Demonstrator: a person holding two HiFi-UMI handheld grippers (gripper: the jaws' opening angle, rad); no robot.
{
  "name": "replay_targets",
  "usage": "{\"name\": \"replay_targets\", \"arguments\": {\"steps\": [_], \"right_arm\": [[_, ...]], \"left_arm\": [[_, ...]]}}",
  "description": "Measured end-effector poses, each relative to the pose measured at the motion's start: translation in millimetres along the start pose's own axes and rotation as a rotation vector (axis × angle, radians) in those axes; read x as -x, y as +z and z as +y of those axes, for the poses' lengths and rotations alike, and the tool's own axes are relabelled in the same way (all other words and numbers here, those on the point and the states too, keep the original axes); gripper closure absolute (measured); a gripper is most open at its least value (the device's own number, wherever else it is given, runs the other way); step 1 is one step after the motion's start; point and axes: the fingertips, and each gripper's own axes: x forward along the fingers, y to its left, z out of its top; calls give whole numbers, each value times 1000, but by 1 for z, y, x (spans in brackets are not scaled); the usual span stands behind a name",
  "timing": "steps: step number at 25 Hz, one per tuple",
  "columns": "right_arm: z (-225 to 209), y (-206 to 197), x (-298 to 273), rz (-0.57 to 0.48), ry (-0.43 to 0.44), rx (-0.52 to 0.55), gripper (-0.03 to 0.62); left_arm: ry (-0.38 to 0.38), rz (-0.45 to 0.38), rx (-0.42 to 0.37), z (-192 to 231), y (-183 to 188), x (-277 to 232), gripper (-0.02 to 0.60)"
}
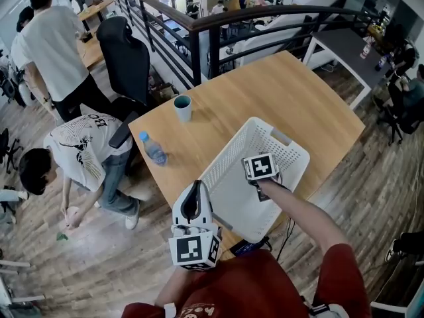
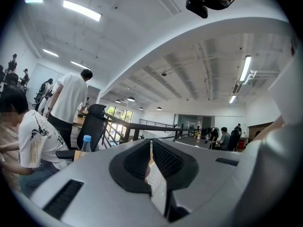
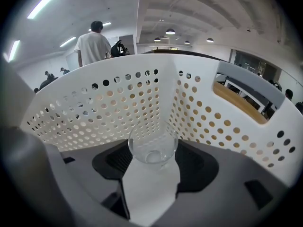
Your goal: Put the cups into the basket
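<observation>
**Clear cup sitting inside the basket, between wide jaws**

Nearest the body, the left gripper is hovering at the table's near edge, just beside the basket's left wall. Its jaws are lying almost together, showing only a slit with nothing in it. It is pointing level across the table, held close to the red-shirted chest.

The white perforated basket is taking up the table's near corner. Its walls are closing in around the right gripper on the left, ahead and on the right, leaving little side room but an open top. The right gripper's jaws are standing wide with a clear cup between them, mouth toward the camera, and both pads are pressing against its sides. The cup is sitting low inside the basket, near a far corner of the walls. The right forearm is reaching from the red sleeve up and left over the basket's rim, tilting the gripper steeply downward.

Beyond the basket, bare tabletop is lying open. A bottle is standing near the left edge, and a teal cup is standing upright farther on, well apart from the basket. Past the left edge a person is crouching on the floor beside a black chair, and a dark railing is running behind the table's far side.
</observation>
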Motion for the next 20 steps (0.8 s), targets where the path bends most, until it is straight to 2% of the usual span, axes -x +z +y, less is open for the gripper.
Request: {"name": "replay_targets", "arguments": {"steps": [2, 5, 8, 16, 20], "right_arm": [[-1, -6, 2, 31, -1, -21, 307], [1, 1, 0, 1, 25, -32, 307], [2, -5, 0, 26, 30, -53, 307], [1, -2, -2, 9, 38, -112, 306], [0, -1, 1, -1, 28, -99, 300]], "left_arm": [[0, -1, 1, 0, 1, 0, 560], [1, -2, 1, 0, 1, -1, 560], [1, -3, 2, 0, 1, -1, 560], [1, -6, 2, 3, 2, -1, 560], [0, -8, 0, 2, 3, -1, 560]]}}
